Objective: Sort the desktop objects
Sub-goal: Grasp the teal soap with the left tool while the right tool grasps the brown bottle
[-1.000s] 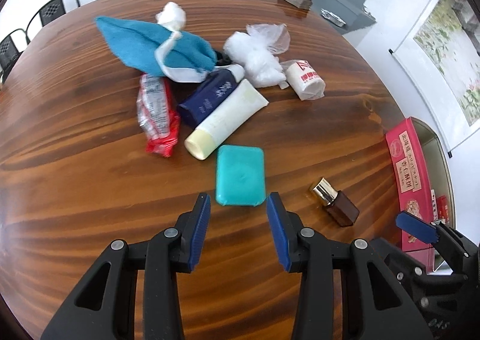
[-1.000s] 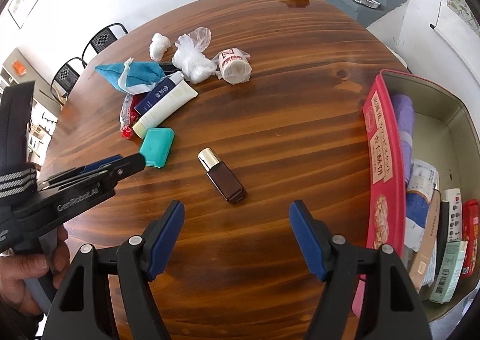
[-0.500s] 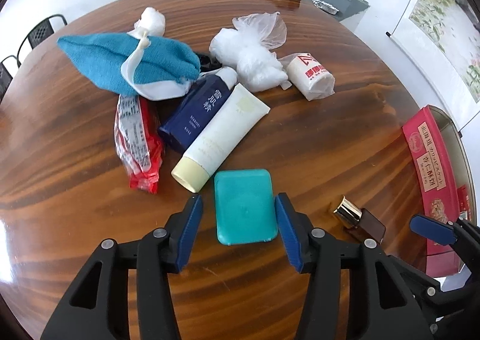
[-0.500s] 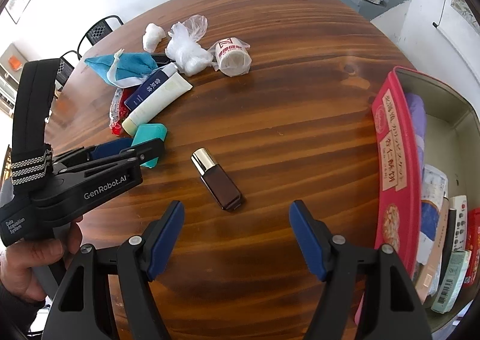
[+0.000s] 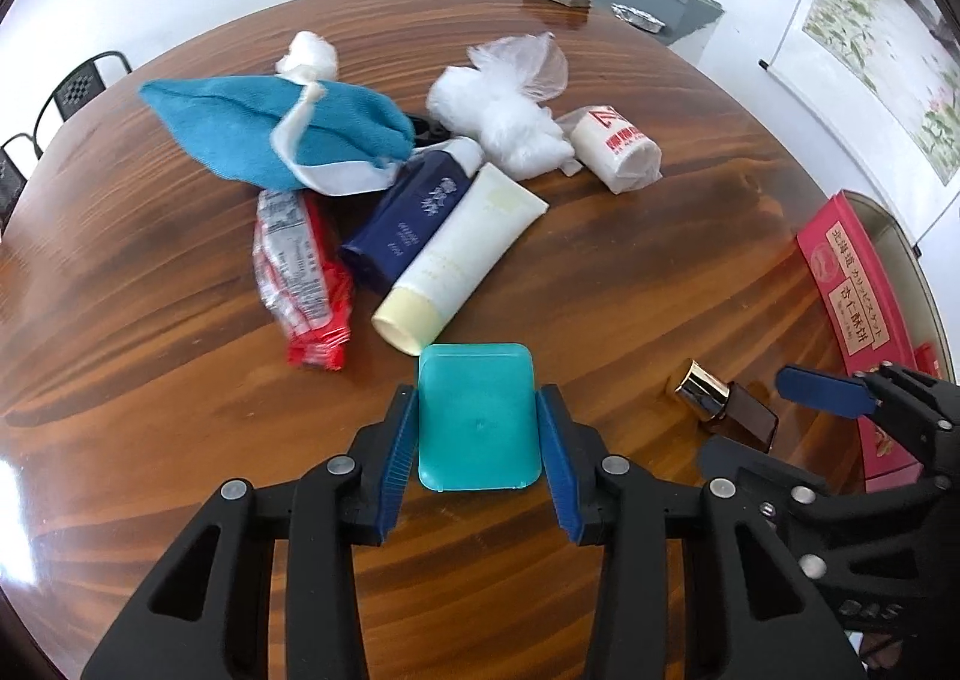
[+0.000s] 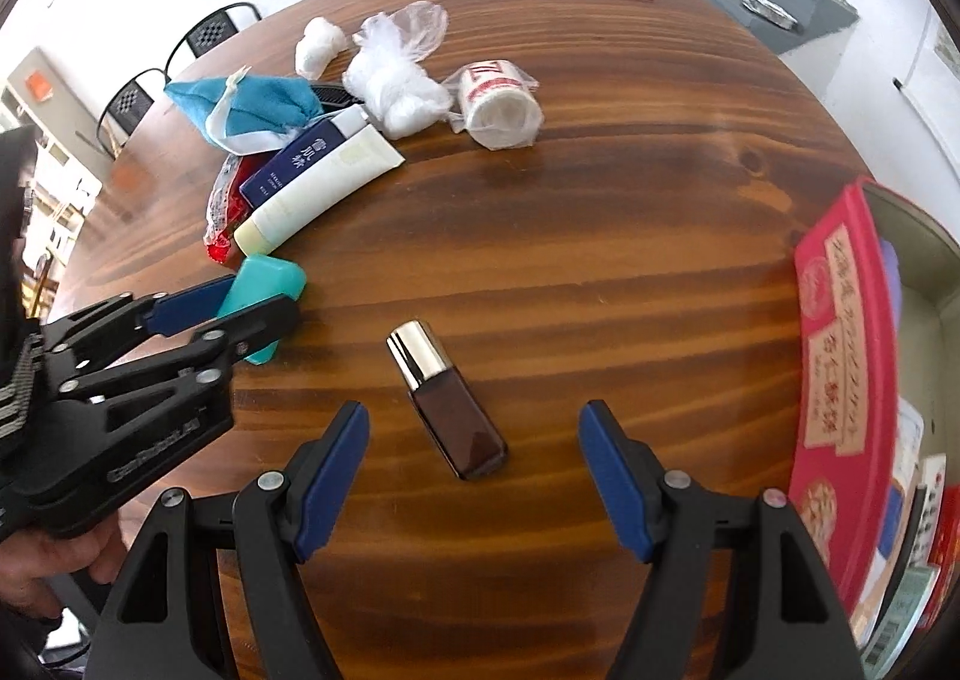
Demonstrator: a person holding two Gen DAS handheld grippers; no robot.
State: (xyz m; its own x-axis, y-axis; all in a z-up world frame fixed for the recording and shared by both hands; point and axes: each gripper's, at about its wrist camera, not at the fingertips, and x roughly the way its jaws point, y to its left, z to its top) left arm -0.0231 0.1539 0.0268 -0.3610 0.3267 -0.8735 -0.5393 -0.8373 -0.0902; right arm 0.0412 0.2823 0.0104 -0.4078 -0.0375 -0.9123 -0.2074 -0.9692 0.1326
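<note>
The teal rounded-rectangular plastic soap case (image 5: pixel 476 416) lies flat on the round dark-wood desk (image 5: pixel 630 284), at the near end of a heap of toiletries. Our left gripper (image 5: pixel 477 461) straddles it: the blue fingers (image 5: pixel 399 455) have just been closing, the case is between them, and each pad sits against one long side of it, so we read this as a grip on the case, which is not lifted off the wood. From the right wrist view, the same gripper comes in from the left, with the case poking out beyond its tips.

Just beyond the case lies a cream squeeze tube (image 5: pixel 459 260), touching a dark navy bottle (image 5: pixel 408 227) on its left. Left of those is a red and silver foil packet (image 5: pixel 300 284). Farther off sit a teal and white cloth (image 5: pixel 282 131), a clear bag of white cotton (image 5: pixel 504 104) and a white wrapped roll with red print (image 5: pixel 618 152).

Our right gripper (image 6: pixel 474 476) hangs over the desk with its fingers spread wide and holding nothing. A small brown glass bottle with a shiny metal cap (image 6: pixel 447 401) lies on its side between them, apart from both pads. At the right edge stands a red printed tin box (image 6: pixel 840 356) with packets inside.
</note>
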